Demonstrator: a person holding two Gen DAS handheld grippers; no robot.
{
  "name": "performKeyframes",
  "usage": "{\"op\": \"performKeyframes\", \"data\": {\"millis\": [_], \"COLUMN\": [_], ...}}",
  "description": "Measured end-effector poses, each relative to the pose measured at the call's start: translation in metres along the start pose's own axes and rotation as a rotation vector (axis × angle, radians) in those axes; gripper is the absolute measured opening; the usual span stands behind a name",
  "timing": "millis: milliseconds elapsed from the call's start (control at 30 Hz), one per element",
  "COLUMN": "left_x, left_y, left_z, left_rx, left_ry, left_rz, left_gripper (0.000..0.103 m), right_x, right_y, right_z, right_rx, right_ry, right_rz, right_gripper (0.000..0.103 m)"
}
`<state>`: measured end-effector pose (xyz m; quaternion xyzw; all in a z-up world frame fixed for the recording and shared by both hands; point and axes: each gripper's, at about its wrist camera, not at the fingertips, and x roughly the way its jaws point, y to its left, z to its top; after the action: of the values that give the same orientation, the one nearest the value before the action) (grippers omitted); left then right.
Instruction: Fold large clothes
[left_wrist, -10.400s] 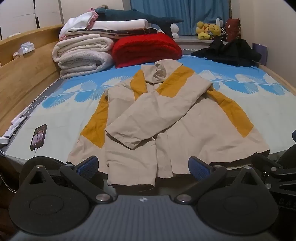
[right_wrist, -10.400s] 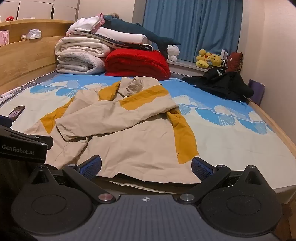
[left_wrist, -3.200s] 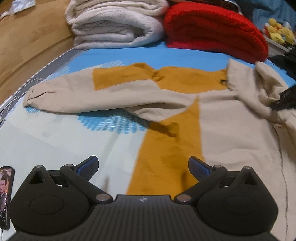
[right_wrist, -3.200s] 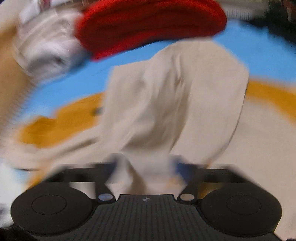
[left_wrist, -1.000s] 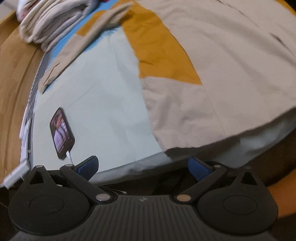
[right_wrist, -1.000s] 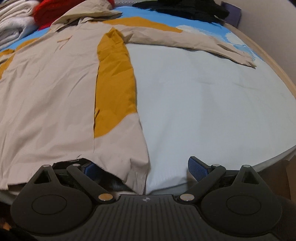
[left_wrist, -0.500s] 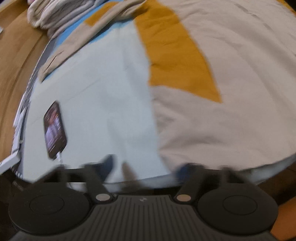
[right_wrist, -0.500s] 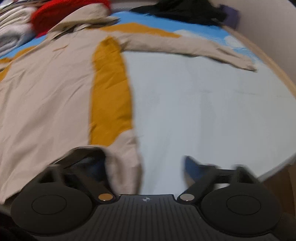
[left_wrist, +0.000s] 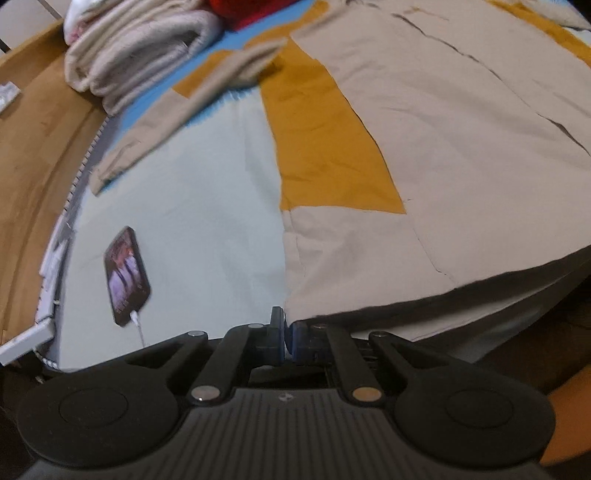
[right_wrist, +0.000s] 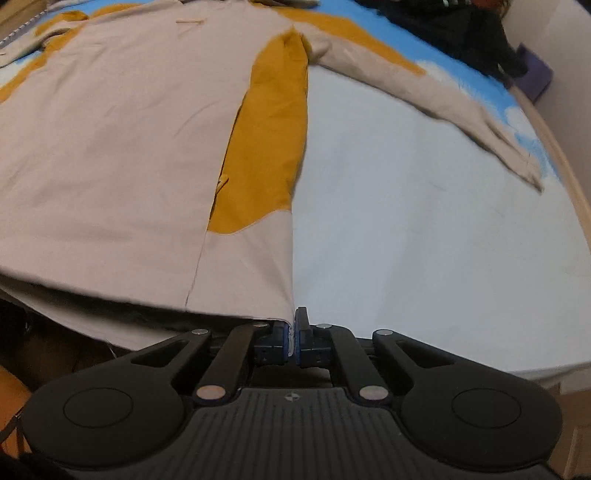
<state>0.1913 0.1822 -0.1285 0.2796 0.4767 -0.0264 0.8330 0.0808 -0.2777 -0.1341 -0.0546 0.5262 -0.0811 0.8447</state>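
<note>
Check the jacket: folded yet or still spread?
Spread. The jacket lies flat on the bed, sleeve stretched sideways; both tools pinch its bottom hem corners.

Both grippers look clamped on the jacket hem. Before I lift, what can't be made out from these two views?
- Left wrist view: whether the left gripper pinches the jacket; its own fingers hide the hem corner.
- Right wrist view: how many layers the right gripper holds.
- Hood and collar: cut off at both top edges.
- Phone screen: blurred.
</note>
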Motion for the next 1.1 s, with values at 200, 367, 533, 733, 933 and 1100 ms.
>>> {"op": "performKeyframes", "data": {"millis": [200, 367, 533, 733, 933, 1100], "left_x": [-0.002, -0.064, -0.086, -0.021, 0.066, 0.072], "left_y": [0.014, 0.036, 0.039, -0.014, -0.053, -0.024], "left_z": [-0.007, -0.019, 0.028, 0.106, 0.111, 0.09], "left_rx": [-0.029, -0.064, -0.207, -0.291, -0.169, -0.211], "left_ry": [0.034, -0.125, -0.342, -0.309, -0.045, 0.043], "left_rz": [-0.068, -0.151, -0.113, -0.147, -0.031, -0.02], "left_gripper": [0.064, 0.086, 0.102, 0.103, 0.103, 0.103], "right_x": [0.0, -0.042, -0.09, -0.027, 0.058, 0.059], "right_y": [-0.003, 0.003, 0.025, 0.087, 0.122, 0.076], "right_z": [0.0, -0.015, 0.015, 0.105, 0.129, 0.095], "right_rx": [0.015, -0.078, -0.07, -0.023, -0.082, -0.061], "right_ry": [0.032, 0.013, -0.249, -0.331, -0.127, -0.033], "right_rz": [0.038, 0.101, 0.187, 0.282, 0.209, 0.138], "right_gripper": [0.029, 0.061, 0.061, 0.065, 0.065, 0.073]}}
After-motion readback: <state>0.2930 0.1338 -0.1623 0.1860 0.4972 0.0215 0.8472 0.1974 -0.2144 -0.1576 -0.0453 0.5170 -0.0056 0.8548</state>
